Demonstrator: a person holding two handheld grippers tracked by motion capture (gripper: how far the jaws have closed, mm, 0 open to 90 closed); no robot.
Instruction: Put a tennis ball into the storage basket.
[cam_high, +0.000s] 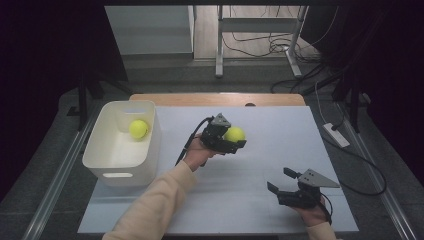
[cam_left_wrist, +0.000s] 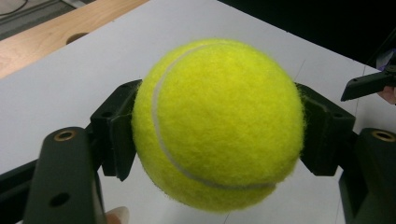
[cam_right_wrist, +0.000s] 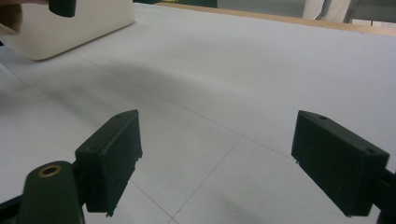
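My left gripper (cam_high: 234, 138) is shut on a yellow tennis ball (cam_high: 234, 133), held above the middle of the white table sheet (cam_high: 260, 210). In the left gripper view the ball (cam_left_wrist: 219, 123) sits squeezed between both black pads (cam_left_wrist: 122, 128). A second tennis ball (cam_high: 138, 129) lies inside the white bin (cam_high: 95, 150) at the left. My right gripper (cam_high: 281, 181) rests low near the front right of the sheet, jaws wide apart with nothing between them; its own view shows both pads (cam_right_wrist: 109, 154) over bare sheet (cam_right_wrist: 219, 84).
The white bin's wall (cam_right_wrist: 70, 28) shows at the upper left of the right gripper view. A wooden table edge (cam_high: 215, 98) runs along the back. Cables and a power strip (cam_high: 336, 134) lie on the floor to the right.
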